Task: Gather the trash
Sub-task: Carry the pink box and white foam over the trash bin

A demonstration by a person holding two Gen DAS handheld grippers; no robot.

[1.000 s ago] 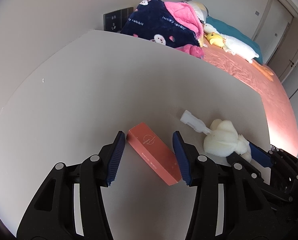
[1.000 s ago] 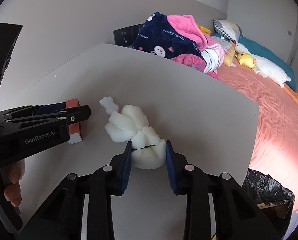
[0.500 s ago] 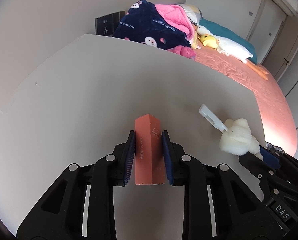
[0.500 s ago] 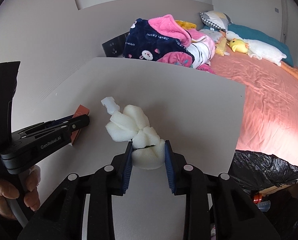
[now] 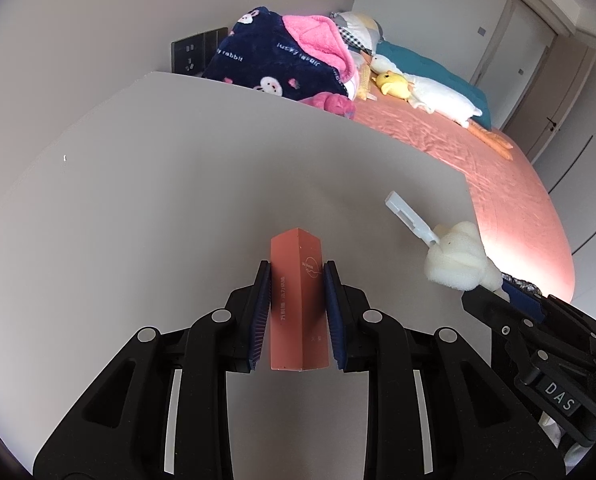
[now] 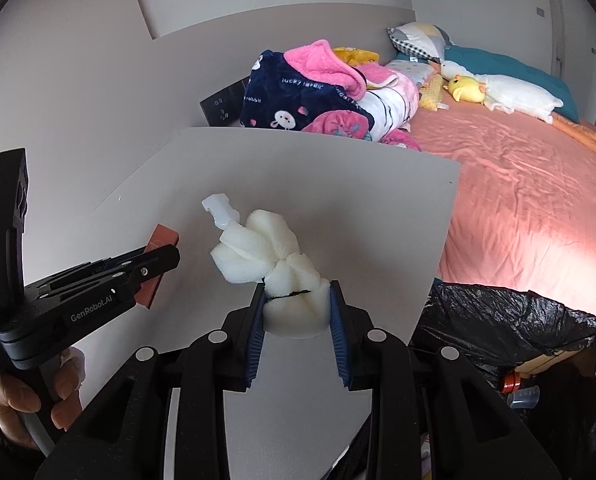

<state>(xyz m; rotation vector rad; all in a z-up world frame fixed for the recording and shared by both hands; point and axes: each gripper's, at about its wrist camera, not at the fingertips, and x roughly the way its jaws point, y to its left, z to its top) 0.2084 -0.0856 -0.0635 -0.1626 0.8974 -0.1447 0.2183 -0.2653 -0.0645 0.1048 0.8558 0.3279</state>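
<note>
My left gripper (image 5: pixel 298 276) is shut on a long salmon-orange box (image 5: pixel 298 300), which stands lengthwise between the blue pads above the grey table (image 5: pixel 177 208). My right gripper (image 6: pixel 295 292) is shut on a white foam sponge with a white plastic handle (image 6: pixel 269 256), lifted off the table. In the left wrist view the same sponge (image 5: pixel 456 258) and the right gripper (image 5: pixel 510 300) appear at the right. The right wrist view shows the left gripper (image 6: pixel 153 260) with the box (image 6: pixel 155 270) at the left, held by a hand (image 6: pixel 13 400).
A bin lined with a black bag (image 6: pixel 510 340), with some trash inside, stands below the table's right edge. Beyond the table lies a bed with a pink sheet (image 6: pixel 530 184), a navy and pink blanket (image 6: pixel 306 92) and plush toys (image 6: pixel 510 96).
The left jaws closed on the orange box and lifted it, turning it lengthwise. Both grippers moved right; the sponge rose off the table and the black bin came further into view.
</note>
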